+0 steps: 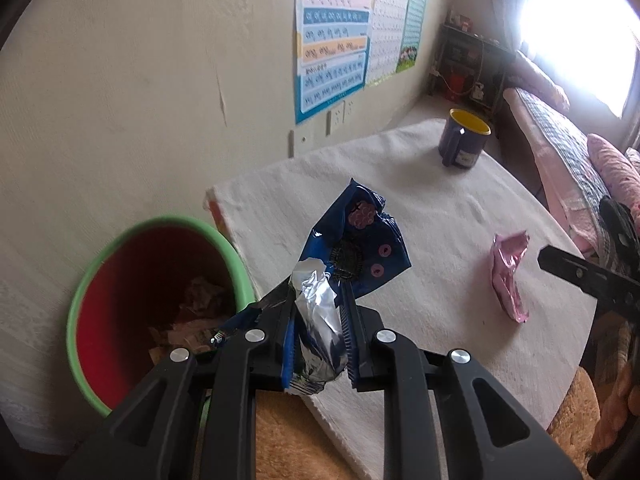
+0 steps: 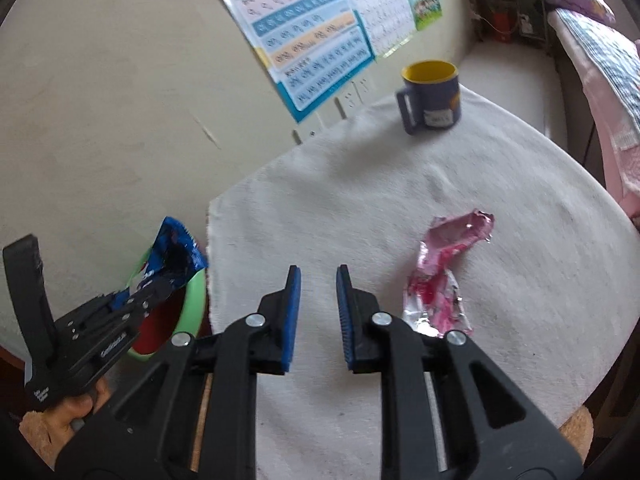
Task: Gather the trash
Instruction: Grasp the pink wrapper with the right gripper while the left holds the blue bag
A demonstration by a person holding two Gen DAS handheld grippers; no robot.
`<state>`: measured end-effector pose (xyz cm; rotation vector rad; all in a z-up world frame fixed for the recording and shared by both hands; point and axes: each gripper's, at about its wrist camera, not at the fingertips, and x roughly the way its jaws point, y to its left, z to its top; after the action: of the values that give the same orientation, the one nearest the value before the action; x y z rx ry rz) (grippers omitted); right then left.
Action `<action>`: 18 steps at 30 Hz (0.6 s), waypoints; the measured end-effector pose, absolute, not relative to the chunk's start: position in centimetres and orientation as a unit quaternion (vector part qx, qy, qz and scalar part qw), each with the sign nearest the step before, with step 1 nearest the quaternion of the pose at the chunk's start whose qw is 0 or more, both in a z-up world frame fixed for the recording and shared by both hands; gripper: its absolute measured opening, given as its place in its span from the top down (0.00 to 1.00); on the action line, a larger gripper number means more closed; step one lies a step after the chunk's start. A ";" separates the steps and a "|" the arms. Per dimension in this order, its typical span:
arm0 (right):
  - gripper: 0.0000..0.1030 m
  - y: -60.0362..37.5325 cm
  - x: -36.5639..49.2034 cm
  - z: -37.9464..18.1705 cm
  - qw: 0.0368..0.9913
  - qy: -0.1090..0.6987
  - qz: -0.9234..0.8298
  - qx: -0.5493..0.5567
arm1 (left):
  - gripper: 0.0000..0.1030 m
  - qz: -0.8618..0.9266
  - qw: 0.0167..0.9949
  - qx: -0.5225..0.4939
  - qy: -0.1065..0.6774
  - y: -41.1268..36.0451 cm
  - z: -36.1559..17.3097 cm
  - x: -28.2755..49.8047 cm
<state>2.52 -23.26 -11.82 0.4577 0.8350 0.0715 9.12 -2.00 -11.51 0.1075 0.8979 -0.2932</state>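
We are midway through the collecting. Our left tool (image 1: pixel 318 320) is clamped on the blue snack wrapper (image 1: pixel 356 248), holding it at the near-left corner of the worktop (image 1: pixel 460 216), beside the green-rimmed red bin (image 1: pixel 120 264) that stands on the floor against the wall and already has crumpled scraps in it. The wrapper is gripped at its silvery torn end and stands up out of the jaws, its long axis running up and slightly to the right in the left wrist view, printed end uppermost. In the right wrist view it looks to be at or over the bin's rim.

The next move, as we judge it, is to carry the wrapper fully over the bin's mouth and let go, taking care that the tall free end tips inward and not back onto the cloth.

Our right tool (image 2: pixel 318 312) holds nothing; its blue pads (image 2: pixel 294 304) stand narrowly apart over bare cloth. The pink wrapper (image 2: pixel 440 276) lies flat just to its right, long axis running from near-left to far-right. It comes next. A blue mug (image 2: pixel 432 96) stands at the far edge.
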 end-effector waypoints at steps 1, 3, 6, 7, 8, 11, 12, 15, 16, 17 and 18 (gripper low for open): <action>0.82 -23.1 2.5 -11.6 0.890 0.400 0.038 0.218 | 0.83 -0.138 0.892 0.050 0.428 -1.8 -11.2 9.1; 0.82 -22.6 2.3 -11.1 0.892 0.395 0.044 0.214 | 0.83 -0.132 0.896 0.048 0.421 -1.3 -10.7 9.1; 0.82 -21.9 2.2 -10.1 0.897 0.388 0.052 0.204 | 0.83 -0.124 0.902 0.043 0.411 -0.7 -9.7 9.1; 0.82 -21.7 2.1 -9.8 0.899 0.385 0.054 0.202 | 0.83 -0.122 0.905 0.042 0.406 -0.4 -9.3 9.0; 0.82 -21.5 2.0 -9.4 0.901 0.382 0.056 0.200 | 0.83 -0.119 0.907 0.042 0.401 -0.2 -8.9 8.9; 0.82 -20.6 1.8 -8.3 0.906 0.371 0.065 0.190 | 0.83 -0.112 0.915 0.043 0.384 0.5 -7.7 8.6; 0.82 -20.3 1.7 -8.1 0.907 0.369 0.068 0.188 | 0.83 -0.110 0.917 0.043 0.381 0.7 -7.5 8.5; 0.82 -19.5 1.8 -7.5 0.909 0.366 0.080 0.184 | 0.83 -0.101 0.922 0.043 0.370 1.4 -6.6 8.4; 0.82 -19.1 1.9 -7.4 0.909 0.366 0.083 0.180 | 0.83 -0.096 0.924 0.043 0.367 1.8 -6.4 8.4; 0.82 -18.8 2.1 -7.3 0.909 0.367 0.088 0.178 | 0.83 -0.093 0.925 0.042 0.365 2.0 -6.2 8.5; 0.82 -18.5 2.1 -7.2 0.909 0.367 0.091 0.176 | 0.83 -0.090 0.926 0.042 0.363 2.2 -6.1 8.5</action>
<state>2.08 -18.54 -7.17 0.3634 0.7570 0.1872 8.49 2.21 -6.10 0.0858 0.7445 -0.1849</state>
